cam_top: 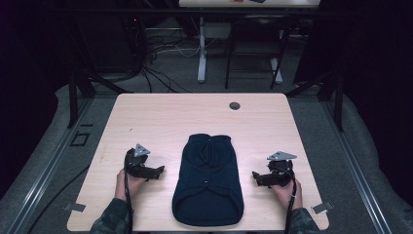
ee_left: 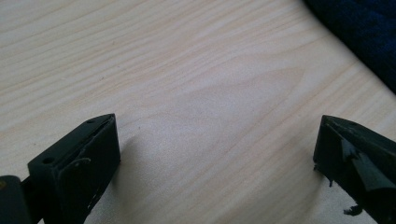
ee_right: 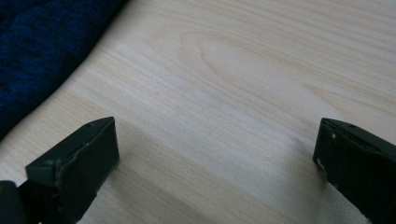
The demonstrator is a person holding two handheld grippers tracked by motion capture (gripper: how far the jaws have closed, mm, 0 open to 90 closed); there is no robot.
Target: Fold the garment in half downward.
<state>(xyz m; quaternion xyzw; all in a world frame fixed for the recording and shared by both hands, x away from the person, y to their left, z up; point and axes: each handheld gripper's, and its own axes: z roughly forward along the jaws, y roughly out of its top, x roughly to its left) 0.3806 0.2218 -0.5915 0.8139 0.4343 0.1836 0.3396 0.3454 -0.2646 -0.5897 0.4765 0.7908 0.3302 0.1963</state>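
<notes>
Dark navy knit, that's what this is about: a small sweater [cam_top: 208, 181] lying flat in the middle of the near half of the table [cam_top: 160, 112], wide hem end toward the person, narrower end pointing away. It looks smoothed out already, with no fold in it yet.

Nearest the camera, camo sleeves and two hands come in from the bottom edge. The left gripper [cam_top: 157, 172] rests on the wood just beside the sweater's left edge, the right gripper [cam_top: 257, 176] just beside its right edge, both pointing inward. Neither touches the cloth. In both gripper views the jaws stand wide apart with only bare wood between them, and a bit of blue knit shows in a corner.

My read: this is the very start, hands parked either side, probably about to fold it. The next move calls for sliding each lower jaw under a side edge and pinching only the layers wanted.

Farther off there's a small round hole [cam_top: 234, 106] in the tabletop, then chair legs and cables on the floor.
</notes>
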